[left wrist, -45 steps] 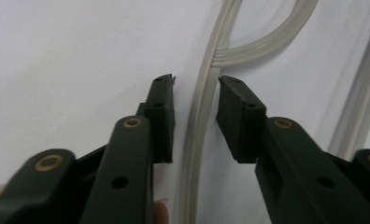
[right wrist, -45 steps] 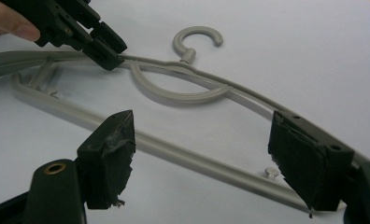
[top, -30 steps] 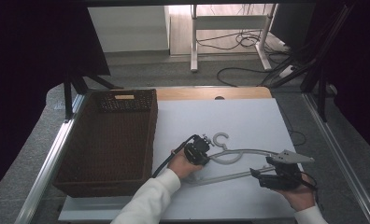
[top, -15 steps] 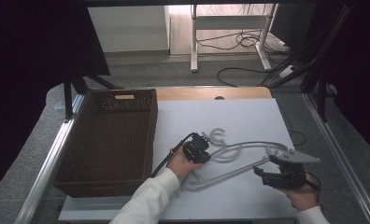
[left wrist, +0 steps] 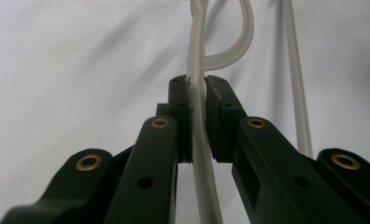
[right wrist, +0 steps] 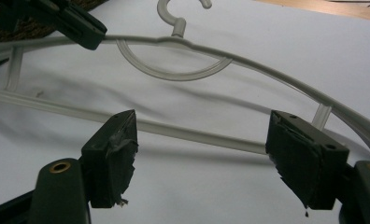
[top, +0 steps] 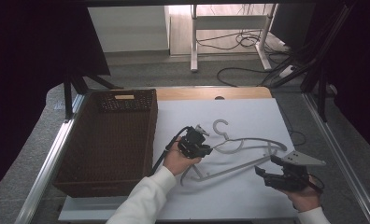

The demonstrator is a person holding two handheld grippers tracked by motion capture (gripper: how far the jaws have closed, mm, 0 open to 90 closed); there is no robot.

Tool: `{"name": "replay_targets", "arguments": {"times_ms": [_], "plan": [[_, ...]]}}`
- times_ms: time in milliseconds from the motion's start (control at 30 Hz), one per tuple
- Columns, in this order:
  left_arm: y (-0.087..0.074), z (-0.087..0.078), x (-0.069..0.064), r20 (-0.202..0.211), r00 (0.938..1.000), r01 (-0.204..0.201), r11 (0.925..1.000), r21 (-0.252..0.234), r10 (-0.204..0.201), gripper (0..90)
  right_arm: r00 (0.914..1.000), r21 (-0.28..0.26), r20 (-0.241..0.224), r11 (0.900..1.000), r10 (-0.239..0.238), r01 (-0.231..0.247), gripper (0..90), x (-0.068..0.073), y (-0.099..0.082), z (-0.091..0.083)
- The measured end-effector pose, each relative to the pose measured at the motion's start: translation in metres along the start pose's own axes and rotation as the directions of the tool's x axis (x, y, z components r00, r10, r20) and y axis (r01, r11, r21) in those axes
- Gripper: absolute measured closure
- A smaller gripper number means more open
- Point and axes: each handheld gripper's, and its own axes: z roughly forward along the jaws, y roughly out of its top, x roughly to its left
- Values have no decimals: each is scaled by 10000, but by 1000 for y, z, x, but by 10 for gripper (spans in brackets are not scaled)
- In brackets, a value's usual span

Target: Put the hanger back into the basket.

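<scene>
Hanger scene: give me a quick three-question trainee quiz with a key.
1. True or false: the left tool is shut on the hanger.
2. Multiple choice: the right tool is (A) shut on the hanger's bottom bar, (B) open, with nothing between its pads, (C) inside the basket.
3. Short answer: what sits on the table to the left of the hanger?

Key:
1. True. In the left gripper view the pads clamp a thin arm of the hanger.
2. B. In the right gripper view the jaws stand wide apart, short of the bottom bar.
3. A dark woven basket, with nothing seen inside.
</scene>
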Motion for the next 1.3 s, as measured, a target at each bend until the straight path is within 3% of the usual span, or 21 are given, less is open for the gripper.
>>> {"name": "replay_targets", "arguments": {"times_ms": [433, 667, 1033, 1300], "plan": [[7, -22, 0, 441, 9988, 269, 9958, -876, -231, 821, 9999, -28, -90, 10000, -62, 62, 264, 1, -1, -2], [17, -41, -5, 403, 9991, 206, 9894, -1435, -149, 821, 10000, -161, -81, 9999, 27, -28, 266, 1, -1, -5], [23, -66, -8, 38, 10000, -64, 9818, -1901, 73, 821, 9998, -273, -196, 9996, -22, 17, 267, 2, -2, -7], [23, -99, -10, -290, 9995, -199, 9724, -2326, 136, 821, 9998, -241, -186, 9997, -94, 89, 267, 3, -2, -6]]}}
